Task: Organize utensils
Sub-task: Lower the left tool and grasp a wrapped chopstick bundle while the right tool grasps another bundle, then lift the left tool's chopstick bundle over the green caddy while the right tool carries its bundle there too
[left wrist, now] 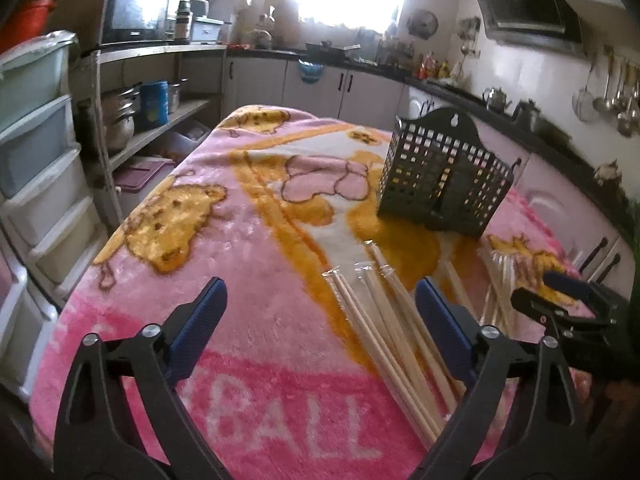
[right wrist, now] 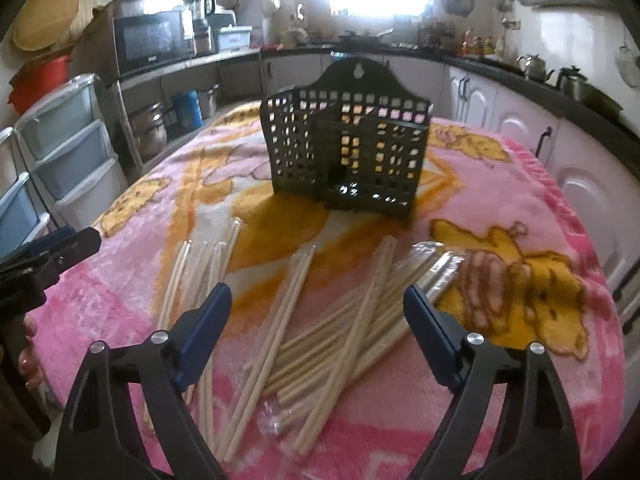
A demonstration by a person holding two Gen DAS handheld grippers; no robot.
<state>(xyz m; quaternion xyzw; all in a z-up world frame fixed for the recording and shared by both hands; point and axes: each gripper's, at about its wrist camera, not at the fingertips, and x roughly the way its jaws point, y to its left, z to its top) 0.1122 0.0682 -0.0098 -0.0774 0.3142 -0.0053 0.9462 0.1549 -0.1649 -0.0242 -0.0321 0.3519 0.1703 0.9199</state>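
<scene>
Pale wooden chopsticks [right wrist: 340, 320] in clear plastic sleeves lie scattered on the pink blanket [right wrist: 500, 400] that covers the table. A second bundle [right wrist: 200, 264] lies to their left. Behind them stands a black perforated utensil holder [right wrist: 348, 148], upright and apparently empty. My right gripper [right wrist: 318, 292] hovers open over the main pile, nothing between its blue pads. My left gripper [left wrist: 320, 286] is open above the blanket, with chopsticks [left wrist: 392, 320] by its right finger. The holder [left wrist: 444, 176] stands beyond it, and the right gripper [left wrist: 534, 286] shows at the right edge.
Plastic drawer units [left wrist: 40, 152] and a shelf with pots [left wrist: 120, 116] stand left of the table. Cabinets [right wrist: 580, 200] and a counter with kettles [right wrist: 532, 66] run along the right. A microwave [right wrist: 150, 40] sits at the back left. A person's fingers [right wrist: 30, 356] show at the left edge.
</scene>
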